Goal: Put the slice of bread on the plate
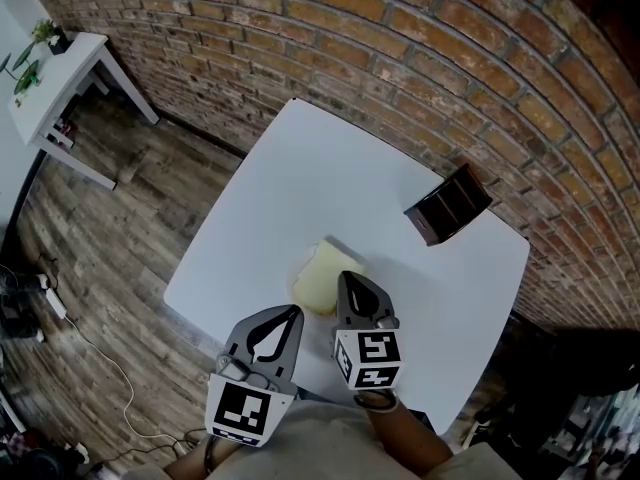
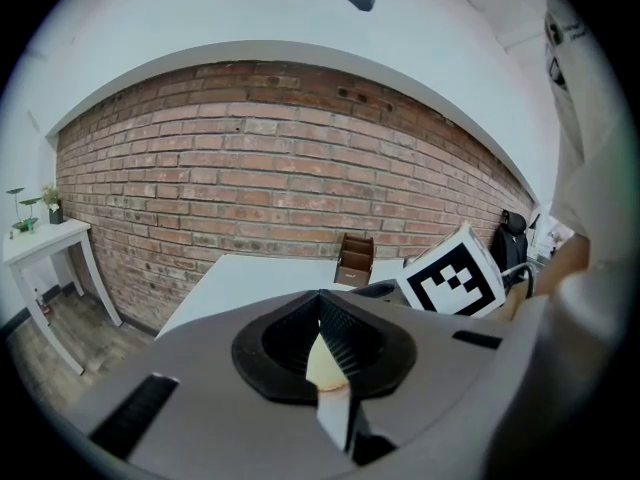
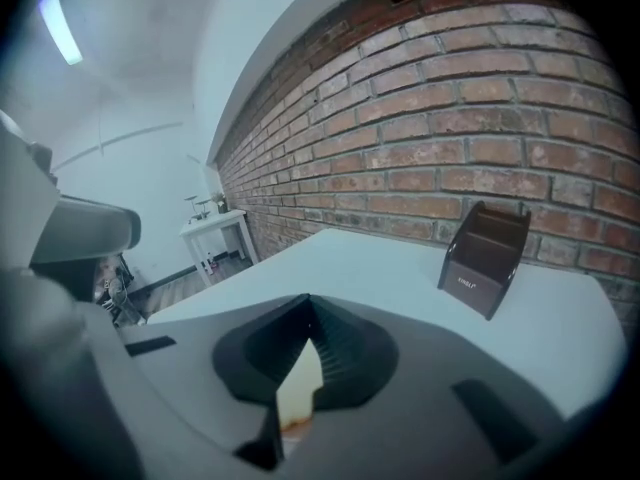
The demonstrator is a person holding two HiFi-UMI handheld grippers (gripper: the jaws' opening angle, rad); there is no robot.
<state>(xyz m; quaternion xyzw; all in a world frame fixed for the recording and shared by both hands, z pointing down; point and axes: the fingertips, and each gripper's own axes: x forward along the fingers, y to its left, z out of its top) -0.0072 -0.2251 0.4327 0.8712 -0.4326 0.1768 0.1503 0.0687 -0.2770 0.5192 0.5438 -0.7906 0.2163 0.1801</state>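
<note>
Your right gripper (image 1: 346,282): the jaws are fully together and pinch the near right edge of the slice of bread (image 1: 320,274). In the right gripper view, pale crumb and a strip of brown crust fill the wedge between the pads.

Your left gripper (image 1: 291,314): the jaws are likewise closed tip to tip, with nothing held between them. It hangs just left of the right gripper, its tip just beside the near corner of the slice. You cannot tell from any view whether it touches.

The slice, pale yellow and roughly square, lies over the near part of the white table (image 1: 300,168), directly ahead of both grippers. The head view does not settle whether it rests on the tabletop or hangs clear of it.

A dark brown open-topped box (image 1: 448,204) stands near the table's far right edge, well apart from the slice and close to the brick wall (image 1: 400,48).

Around the table is wooden floor (image 1: 110,238). A small white side table (image 1: 60,78) stands at the far left against the wall.
</note>
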